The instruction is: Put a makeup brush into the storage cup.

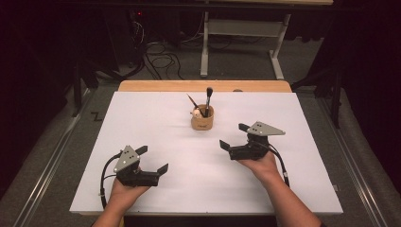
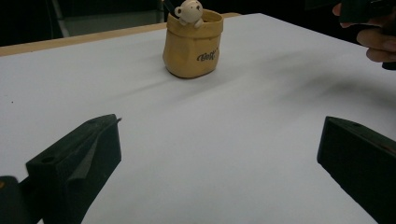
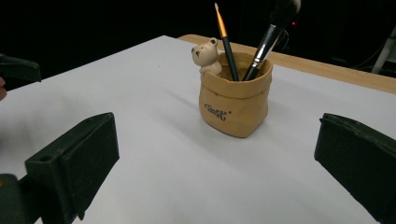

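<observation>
Left gripper (image 1: 152, 160): held in the person's left hand (image 1: 124, 194) at the near left of the worktop, its jaws spread wide with nothing between them; in the left gripper view they stand at the two lower corners with bare white surface between.
Right gripper (image 1: 233, 135): held in the person's right hand (image 1: 260, 165) at the near right, its jaws also spread wide and holding nothing, pointing left and slightly far toward the middle of the worktop.
Gap between grippers: the two are well apart, each low over the white surface, with open worktop between them.
Pot (image 1: 202, 118): a small tan pot shaped like a crumpled bag, standing upright on the worktop, far of both grippers and nearer the right one; dark lettering shows on its side in both gripper views.
Bear figure (image 3: 206, 55): a small pale bear sits at the pot's rim, leaning over the edge.
Thin brush (image 3: 226, 39): dark handle with an orange tip, standing in the pot and tilted left.
Thick brush (image 3: 272, 32): dark handle with a full dark head, standing in the pot beside the thin one and leaning right.
Worktop (image 1: 156, 123): covered by a white sheet, with a strip of wooden edge along the far side.
</observation>
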Action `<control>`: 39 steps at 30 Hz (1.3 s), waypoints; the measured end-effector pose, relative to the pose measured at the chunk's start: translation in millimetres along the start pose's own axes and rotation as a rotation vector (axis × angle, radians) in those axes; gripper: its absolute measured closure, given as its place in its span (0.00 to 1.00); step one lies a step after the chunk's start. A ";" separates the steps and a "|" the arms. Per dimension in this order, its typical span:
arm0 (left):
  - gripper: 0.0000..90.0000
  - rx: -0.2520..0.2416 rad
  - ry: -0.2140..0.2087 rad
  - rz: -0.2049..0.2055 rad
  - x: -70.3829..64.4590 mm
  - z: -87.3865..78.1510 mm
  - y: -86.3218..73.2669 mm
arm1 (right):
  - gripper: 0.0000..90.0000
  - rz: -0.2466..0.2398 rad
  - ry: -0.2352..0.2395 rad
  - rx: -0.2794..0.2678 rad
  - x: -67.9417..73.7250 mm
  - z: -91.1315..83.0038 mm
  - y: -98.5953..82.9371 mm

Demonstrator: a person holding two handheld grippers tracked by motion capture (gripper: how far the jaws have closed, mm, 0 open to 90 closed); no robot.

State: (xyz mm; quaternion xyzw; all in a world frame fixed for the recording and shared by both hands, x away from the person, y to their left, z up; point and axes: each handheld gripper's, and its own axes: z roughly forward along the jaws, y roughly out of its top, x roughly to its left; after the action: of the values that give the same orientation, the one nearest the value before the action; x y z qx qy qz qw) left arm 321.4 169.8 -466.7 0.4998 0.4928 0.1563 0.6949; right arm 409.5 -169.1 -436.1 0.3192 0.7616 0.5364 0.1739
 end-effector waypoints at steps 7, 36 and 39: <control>0.01 0.001 0.002 -0.004 0.1 -0.1 -0.5 | 0.00 -0.004 0.005 -0.016 -1.5 -18.7 -3.1; 0.01 -0.012 0.013 -0.048 0.4 -0.2 -2.8 | 0.00 -0.011 -0.108 -0.045 -26.3 -121.3 -61.1; 0.01 -0.020 0.009 -0.058 -0.5 0.9 -3.1 | 0.00 -0.011 -0.116 -0.046 -26.7 -123.3 -63.7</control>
State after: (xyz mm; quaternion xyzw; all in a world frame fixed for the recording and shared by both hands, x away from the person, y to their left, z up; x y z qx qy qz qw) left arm 321.0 167.6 -469.0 0.4776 0.5085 0.1433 0.7020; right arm 335.2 -288.2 -452.5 0.3416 0.7395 0.5335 0.2277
